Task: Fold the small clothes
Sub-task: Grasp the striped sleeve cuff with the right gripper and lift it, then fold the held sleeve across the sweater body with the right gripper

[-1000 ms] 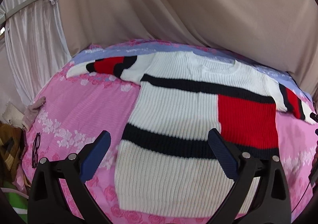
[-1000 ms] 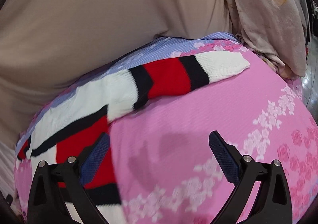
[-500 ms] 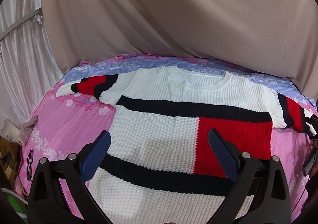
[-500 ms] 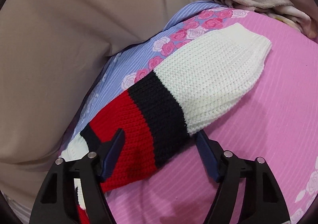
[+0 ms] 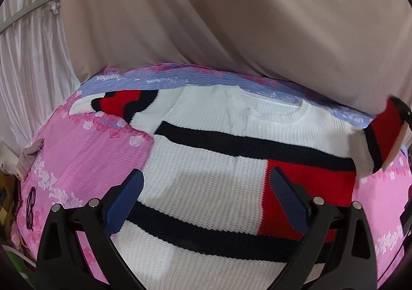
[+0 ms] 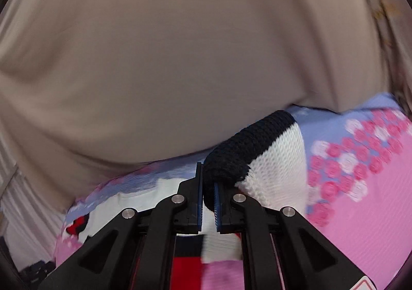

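Observation:
A white knit sweater (image 5: 231,120) with black stripes and red blocks lies flat, front up, on the bed. Its left sleeve (image 5: 116,104) is spread out to the side. My left gripper (image 5: 206,174) hovers open above the sweater's body with nothing between its fingers. My right gripper (image 6: 207,179) has its jaws closing, and the pads pinch the black band of the right sleeve (image 6: 257,156). In the left wrist view that right sleeve (image 5: 381,135) is lifted off the bed at the right edge, folded upward.
The sweater rests on a pink floral bedsheet (image 5: 77,161) with a lilac striped band (image 5: 154,81) along the far side. A beige curtain (image 5: 231,19) hangs close behind. A pair of glasses (image 5: 30,207) lies near the bed's left edge.
My right gripper went from wide open over the sheet to pinched on the right sleeve, which now hangs raised. The left gripper drifted over the sweater's body, still open.

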Tool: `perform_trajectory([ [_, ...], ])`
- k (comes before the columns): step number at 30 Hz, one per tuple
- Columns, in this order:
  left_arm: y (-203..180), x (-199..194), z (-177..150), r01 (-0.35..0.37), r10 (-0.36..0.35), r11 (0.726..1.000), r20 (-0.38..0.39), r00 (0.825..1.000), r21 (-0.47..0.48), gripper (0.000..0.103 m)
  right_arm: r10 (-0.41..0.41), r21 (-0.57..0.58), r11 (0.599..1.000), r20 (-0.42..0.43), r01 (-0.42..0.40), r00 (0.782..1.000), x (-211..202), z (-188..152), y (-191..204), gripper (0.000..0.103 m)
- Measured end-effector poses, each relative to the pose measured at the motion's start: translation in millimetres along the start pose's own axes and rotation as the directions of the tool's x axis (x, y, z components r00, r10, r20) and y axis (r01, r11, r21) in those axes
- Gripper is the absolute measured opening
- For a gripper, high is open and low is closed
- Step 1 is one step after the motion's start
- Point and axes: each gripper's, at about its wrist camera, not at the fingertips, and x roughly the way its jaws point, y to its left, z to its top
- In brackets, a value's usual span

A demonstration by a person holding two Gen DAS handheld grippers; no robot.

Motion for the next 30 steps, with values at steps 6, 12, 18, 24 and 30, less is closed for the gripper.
perform_trajectory([
  [6,51.7,17.0,13.4,0.025,-0.027,0.996,-0.020,0.999,-0.085,0.096,0.167,-0.295,0.931,-0.186,-0.217,0.968,58.3,-52.9,170.0,0.013],
  [12,71.3,48.7,20.0,0.120,-0.127,0.988,-0.071,0.989,-0.097,0.096,0.035,-0.399,0.896,-0.375,-0.195,0.927,102.8,-151.7,221.3,0.028],
  [18,35.9,68.0,21.5,0.111,-0.115,0.993,-0.086,0.990,-0.046,0.096,-0.028,-0.267,0.961,-0.350,-0.071,0.936,43.0,-173.3,162.3,0.041],
  [24,21.4,67.2,6.1,0.056,-0.058,0.998,-0.128,0.990,-0.015,0.096,-0.080,-0.127,0.991,-0.367,0.036,0.927,58.9,-154.0,126.1,0.042],
  [30,43.3,58.7,6.9,0.018,-0.013,0.999,-0.097,0.995,0.048,0.096,-0.235,-0.153,0.970,-0.362,0.191,0.902,110.4,-155.5,116.6,0.041],
])
